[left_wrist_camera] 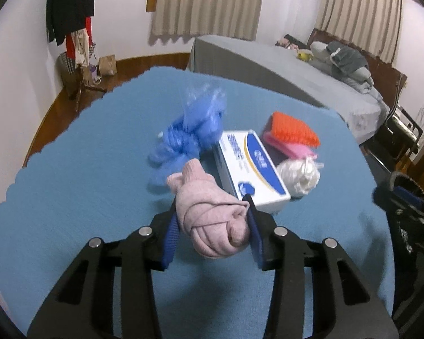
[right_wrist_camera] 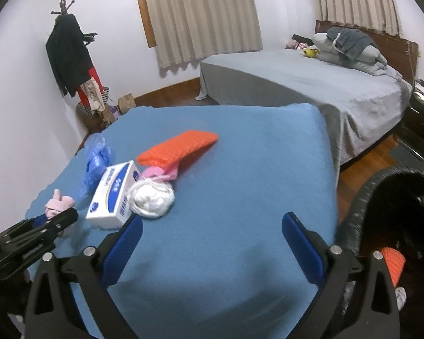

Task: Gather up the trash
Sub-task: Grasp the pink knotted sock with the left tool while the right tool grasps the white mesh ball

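The left fingers (left_wrist_camera: 172, 226) clench a pink sock (left_wrist_camera: 212, 212), a rolled bundle held above the blue worktop (left_wrist_camera: 84, 183); its long axis runs along the fingers, its narrow end pointing away beyond their tips. Just past those tips lies a white box (left_wrist_camera: 251, 166), with a blue bag (left_wrist_camera: 195, 130) to its left and a white wad (left_wrist_camera: 298, 173) and orange sponge (left_wrist_camera: 292, 132) to its right. The right fingers (right_wrist_camera: 302, 243) stand wide apart, released, holding nothing, over bare worktop; a black bin (right_wrist_camera: 393, 197) is at their right.
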`<state>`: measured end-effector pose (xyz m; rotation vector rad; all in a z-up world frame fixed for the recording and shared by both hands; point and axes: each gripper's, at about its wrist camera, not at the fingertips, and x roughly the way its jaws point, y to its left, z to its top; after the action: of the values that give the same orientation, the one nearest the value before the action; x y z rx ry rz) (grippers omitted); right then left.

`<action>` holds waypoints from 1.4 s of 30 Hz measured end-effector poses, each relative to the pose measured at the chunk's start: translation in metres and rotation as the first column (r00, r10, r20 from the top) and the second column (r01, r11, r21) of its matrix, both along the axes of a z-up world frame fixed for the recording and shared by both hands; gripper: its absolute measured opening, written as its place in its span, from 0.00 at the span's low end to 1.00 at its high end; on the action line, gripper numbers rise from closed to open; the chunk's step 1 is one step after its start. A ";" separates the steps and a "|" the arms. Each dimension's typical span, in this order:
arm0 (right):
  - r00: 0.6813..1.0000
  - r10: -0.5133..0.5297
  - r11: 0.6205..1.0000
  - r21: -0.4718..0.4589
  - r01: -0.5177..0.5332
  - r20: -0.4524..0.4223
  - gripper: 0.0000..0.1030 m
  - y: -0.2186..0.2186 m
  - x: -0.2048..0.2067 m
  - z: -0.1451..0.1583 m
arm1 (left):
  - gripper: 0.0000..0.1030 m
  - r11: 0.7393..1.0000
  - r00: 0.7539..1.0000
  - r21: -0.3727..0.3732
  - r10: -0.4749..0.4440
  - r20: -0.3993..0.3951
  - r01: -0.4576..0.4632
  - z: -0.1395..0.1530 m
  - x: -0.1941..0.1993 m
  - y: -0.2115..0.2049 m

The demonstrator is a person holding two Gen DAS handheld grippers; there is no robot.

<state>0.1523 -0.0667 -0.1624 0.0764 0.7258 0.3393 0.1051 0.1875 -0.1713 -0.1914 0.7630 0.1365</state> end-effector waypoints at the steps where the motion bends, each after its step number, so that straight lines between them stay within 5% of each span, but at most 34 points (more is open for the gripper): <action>1: 1.000 0.006 1.000 0.002 -0.006 0.001 0.94 0.005 0.004 0.000 | 0.39 1.000 1.000 0.007 -0.001 0.009 0.001 0.003 0.001 0.000; 24: 0.993 0.080 0.996 -0.019 -0.081 -0.084 0.93 0.066 0.050 -0.036 | 0.40 1.000 0.999 0.022 0.022 0.044 -0.023 0.009 0.018 0.012; 27: 0.991 0.096 0.995 -0.017 -0.098 -0.098 0.86 0.067 0.052 -0.038 | 0.40 0.999 0.999 0.020 0.026 0.042 -0.027 0.008 0.019 0.013; 35: 0.971 0.193 0.981 0.040 -0.189 -0.144 0.44 0.071 0.050 -0.042 | 0.40 0.999 0.999 0.019 0.025 0.042 -0.026 0.009 0.019 0.014; 42: 0.973 0.182 0.983 0.062 -0.175 -0.141 0.41 0.056 0.040 -0.035 | 0.40 1.000 0.999 0.021 0.013 0.051 -0.014 0.011 0.017 0.012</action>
<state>0.1920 -0.0102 -0.1970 0.0830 0.8725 0.5275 0.1221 0.1993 -0.1602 -0.1789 0.7098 0.1520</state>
